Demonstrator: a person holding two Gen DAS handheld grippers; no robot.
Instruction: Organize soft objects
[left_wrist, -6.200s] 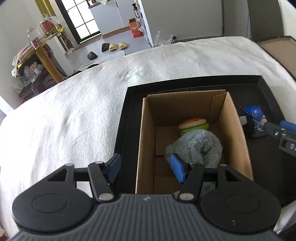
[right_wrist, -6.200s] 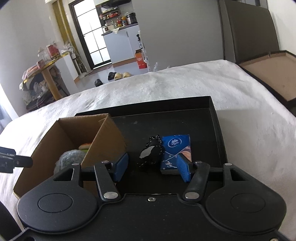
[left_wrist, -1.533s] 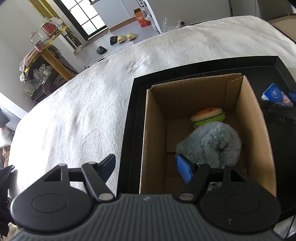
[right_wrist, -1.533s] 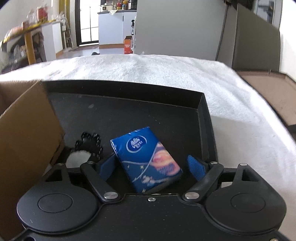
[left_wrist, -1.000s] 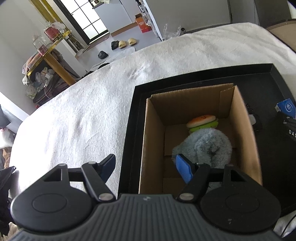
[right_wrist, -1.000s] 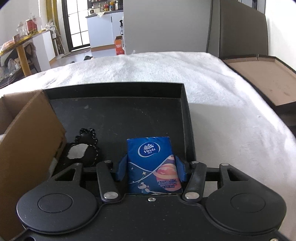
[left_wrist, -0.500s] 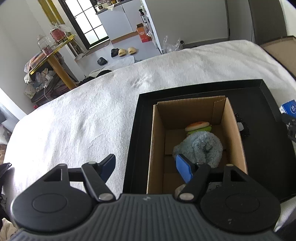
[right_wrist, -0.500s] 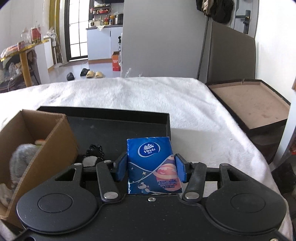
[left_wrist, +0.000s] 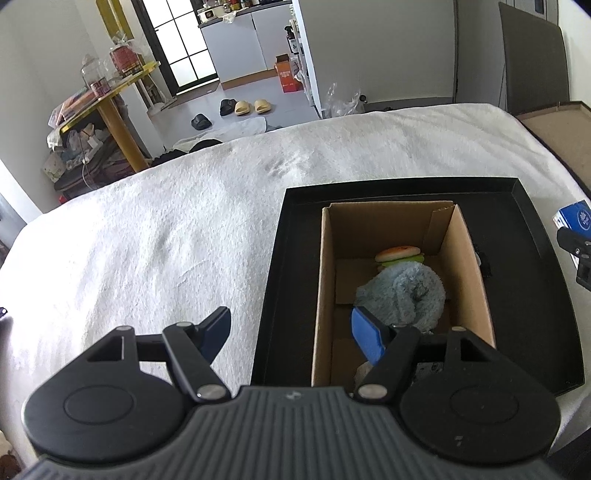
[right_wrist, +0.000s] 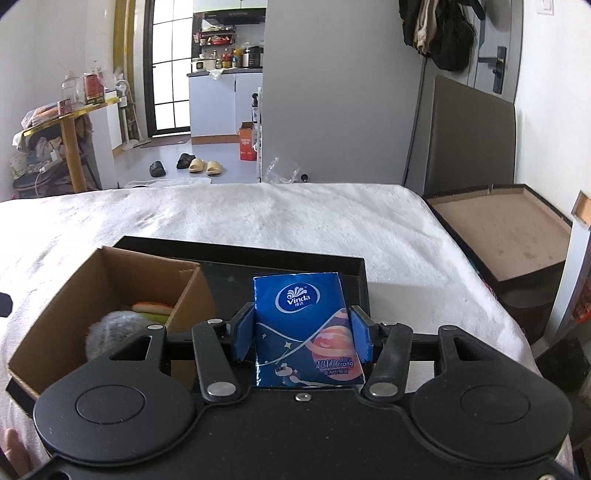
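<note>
My right gripper is shut on a blue Vinda tissue pack and holds it raised above the black tray; the pack also shows at the right edge of the left wrist view. An open cardboard box stands in the tray and holds a fluffy blue-grey plush and a burger toy. My left gripper is open and empty, hovering above the box's near left corner. A small black object lies on the tray right of the box.
The tray lies on a white blanket covering the bed. A brown board in a dark frame sits off the bed's right side. A yellow table with clutter and slippers are on the floor beyond.
My right gripper closed on the tissue pack and lifted it well above the tray. My left gripper rose and drew back from the box, still open.
</note>
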